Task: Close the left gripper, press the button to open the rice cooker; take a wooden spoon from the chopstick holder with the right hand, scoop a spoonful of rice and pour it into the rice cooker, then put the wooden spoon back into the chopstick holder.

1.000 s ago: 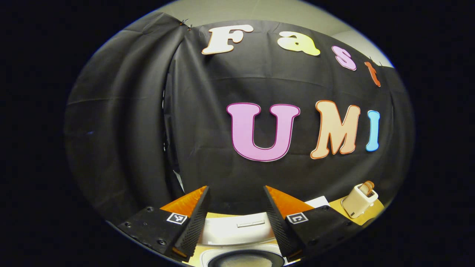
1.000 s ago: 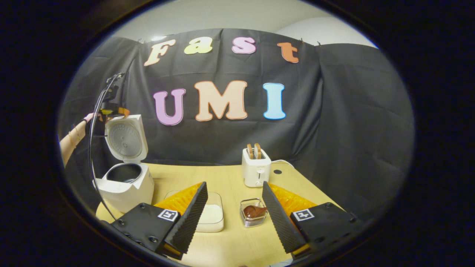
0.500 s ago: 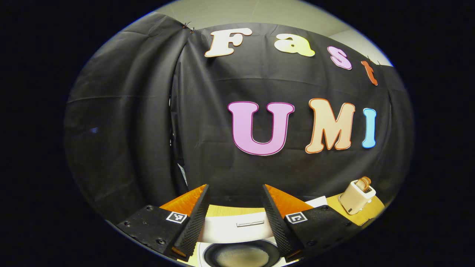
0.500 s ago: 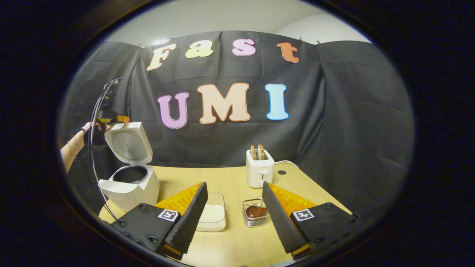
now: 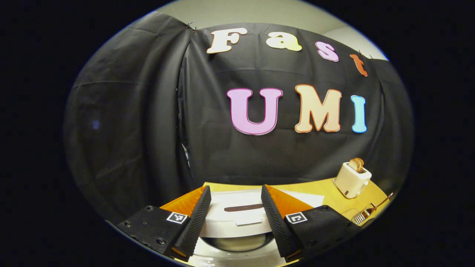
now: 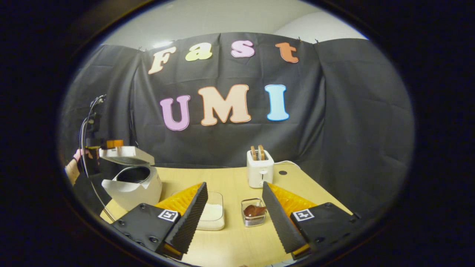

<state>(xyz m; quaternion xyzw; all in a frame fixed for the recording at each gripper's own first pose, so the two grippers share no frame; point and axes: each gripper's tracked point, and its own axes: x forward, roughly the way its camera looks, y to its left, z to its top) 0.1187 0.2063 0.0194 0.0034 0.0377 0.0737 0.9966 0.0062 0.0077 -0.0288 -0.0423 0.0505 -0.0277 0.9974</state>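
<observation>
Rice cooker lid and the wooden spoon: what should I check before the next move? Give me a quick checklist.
1. Lid fully up: not ok. It hangs partway down over the pot.
2. Left gripper clear of the lid: cannot tell. Its jaws are open and sit right at the lid's edge.
3. Wooden spoon in the chopstick holder: ok.
4. Right gripper ready: ok. Its jaws are open and empty, and they point toward the holder.
5. Rice available: ok. It lies in the clear container beside the holder.
</observation>
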